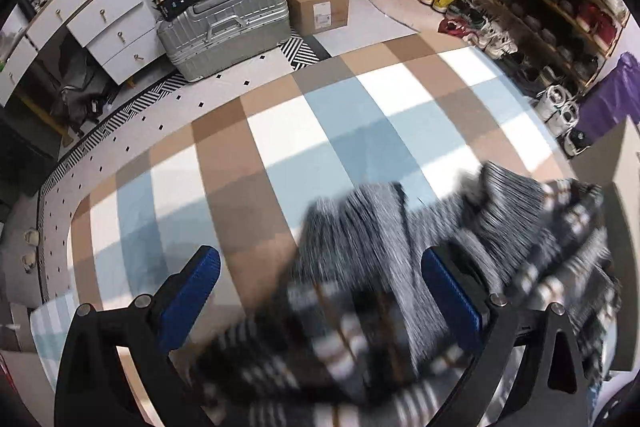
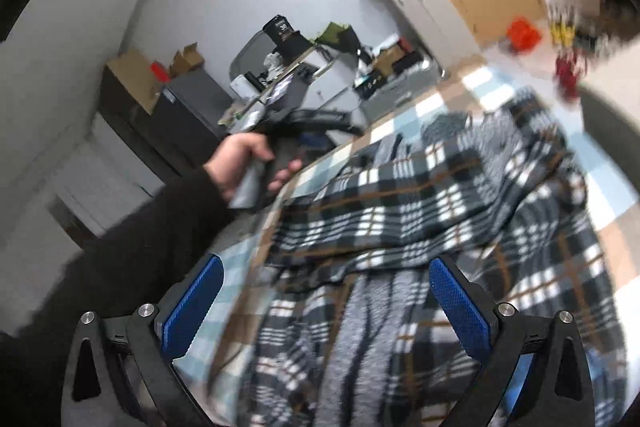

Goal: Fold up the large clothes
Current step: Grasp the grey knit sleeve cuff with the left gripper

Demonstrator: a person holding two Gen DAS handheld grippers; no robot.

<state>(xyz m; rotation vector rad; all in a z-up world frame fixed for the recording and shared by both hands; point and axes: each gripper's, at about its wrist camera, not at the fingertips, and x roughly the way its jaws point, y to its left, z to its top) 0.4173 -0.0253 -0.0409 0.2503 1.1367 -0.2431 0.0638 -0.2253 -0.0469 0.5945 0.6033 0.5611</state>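
Two wide-open blue-padded grippers, nothing pinched in either. Left wrist view: left gripper [image 1: 320, 291] spread over the plaid shirt [image 1: 440, 267], bunched at lower right of frame on the checked mat [image 1: 280, 131], heavily blurred. Right wrist view: right gripper [image 2: 326, 301] gaping too, same shirt rumpled across center and right, grey lining showing; hand [image 2: 248, 163] on the other gripper's handle at left of center. Barely started by the look of it, no neat fold yet, spreading and all folding left.
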